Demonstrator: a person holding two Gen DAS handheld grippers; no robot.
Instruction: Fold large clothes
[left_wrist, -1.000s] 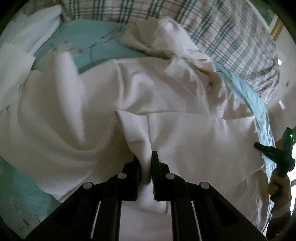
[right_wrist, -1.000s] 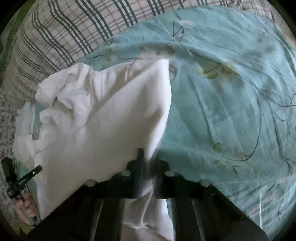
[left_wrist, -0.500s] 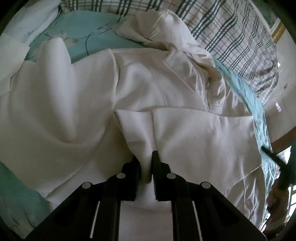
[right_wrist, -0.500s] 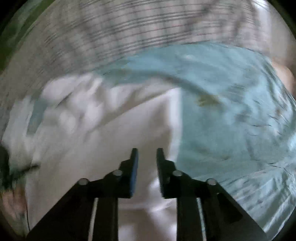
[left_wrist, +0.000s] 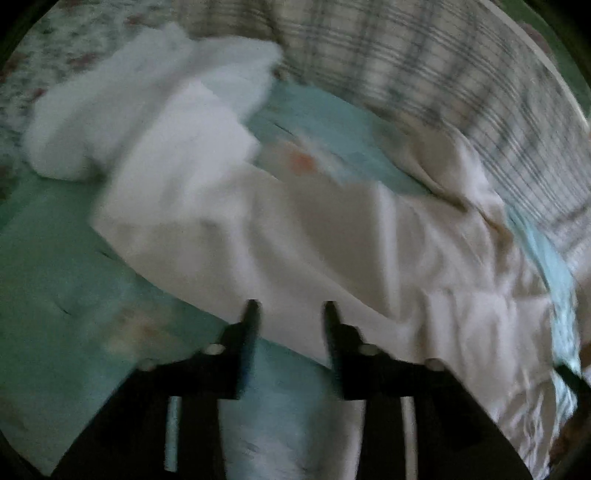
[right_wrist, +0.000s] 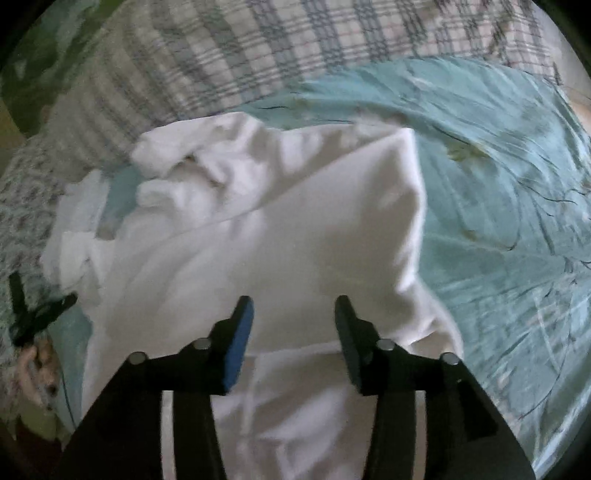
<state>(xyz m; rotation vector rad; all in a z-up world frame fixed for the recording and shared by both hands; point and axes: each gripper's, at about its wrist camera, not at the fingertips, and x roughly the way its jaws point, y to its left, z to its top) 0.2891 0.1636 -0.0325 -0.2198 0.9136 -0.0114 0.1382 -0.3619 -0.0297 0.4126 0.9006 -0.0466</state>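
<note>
The large white cotton garment (right_wrist: 280, 236) is spread on the teal floral bedsheet (right_wrist: 498, 192). Both tools, left (left_wrist: 290, 306) and right (right_wrist: 293, 302), are held apart, empty. The garment's near edge lies just ahead of each.

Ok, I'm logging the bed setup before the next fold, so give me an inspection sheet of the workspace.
Surface: teal floral bedsheet, rumpled.
Job's things: white garment spread on the sheet, partly folded, far end bunched.
Clutter: second white cloth pile beyond the garment, blurred.
Grippers: left gripper open, empty; right gripper open over the garment, empty.
Cables: nothing seen.
Surroundings: plaid blanket along the far side.
</note>
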